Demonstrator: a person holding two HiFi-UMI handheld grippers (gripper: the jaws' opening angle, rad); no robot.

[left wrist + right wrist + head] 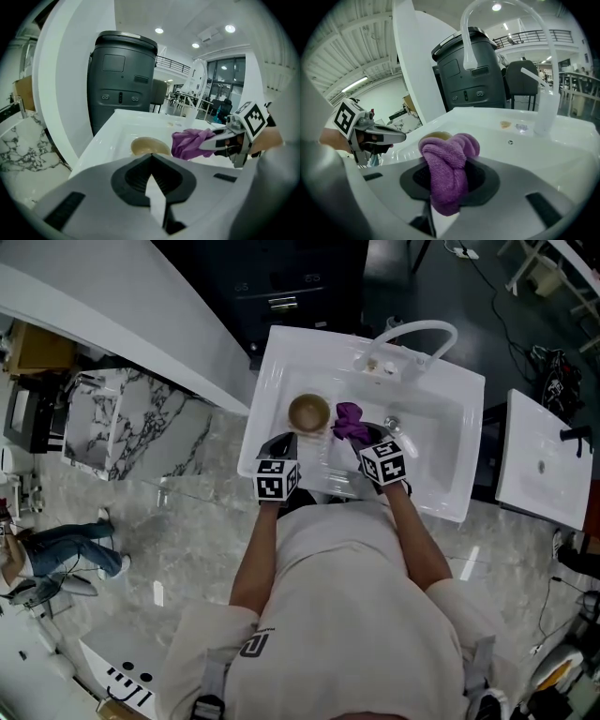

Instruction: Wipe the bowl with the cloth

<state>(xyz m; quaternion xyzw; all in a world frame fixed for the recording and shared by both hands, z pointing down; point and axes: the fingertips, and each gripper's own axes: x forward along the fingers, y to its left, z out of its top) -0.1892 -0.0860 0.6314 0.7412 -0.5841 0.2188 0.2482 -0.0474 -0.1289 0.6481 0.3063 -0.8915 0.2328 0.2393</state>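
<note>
With the bowl (308, 412) loose by the sink's (441, 381) left edge, the left gripper (284, 448), jaws together on nothing, should likely open and steady its rim before the right gripper (364, 444), clamped on the purple cloth (349, 418), presses down inside.

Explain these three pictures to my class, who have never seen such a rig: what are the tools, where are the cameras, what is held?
No robot here: a person stands at a white sink, holding a two-jaw gripper in each hand. The head view looks down from the person's head. The other two come from cameras riding on the grippers, looking along their jaws. A tan bowl sits in the sink. The right gripper is shut on a purple cloth, beside the bowl. The left gripper is shut and empty.
</note>
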